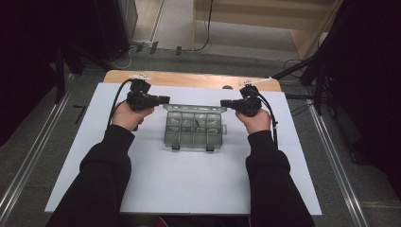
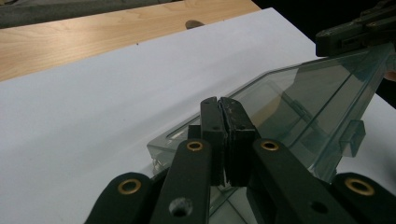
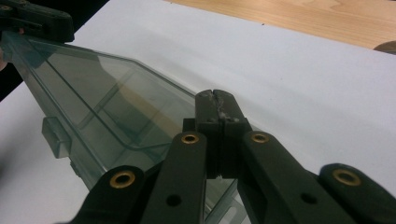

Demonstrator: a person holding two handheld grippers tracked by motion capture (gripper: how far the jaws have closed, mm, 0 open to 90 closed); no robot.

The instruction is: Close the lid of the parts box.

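A clear plastic compartment box (image 1: 194,132) sits mid-table with its lid (image 1: 195,108) swung up at the far side. My left gripper (image 1: 165,99) points right at the lid's left corner, and my right gripper (image 1: 223,102) points left at its right corner. In the left gripper view the jaws (image 2: 219,100) are pressed together over the lid (image 2: 299,93), and the other gripper (image 2: 355,30) sits at the far corner. In the right gripper view the jaws (image 3: 215,93) are also together above the lid (image 3: 93,88). Nothing shows between either pair; contact with the lid is unclear.
The box rests on a white sheet (image 1: 189,184) that covers a wooden table (image 1: 189,79). Two latches (image 1: 175,147) stick out at the box's near edge. Dark curtains and stands flank the table, and cables lie on the floor beyond.
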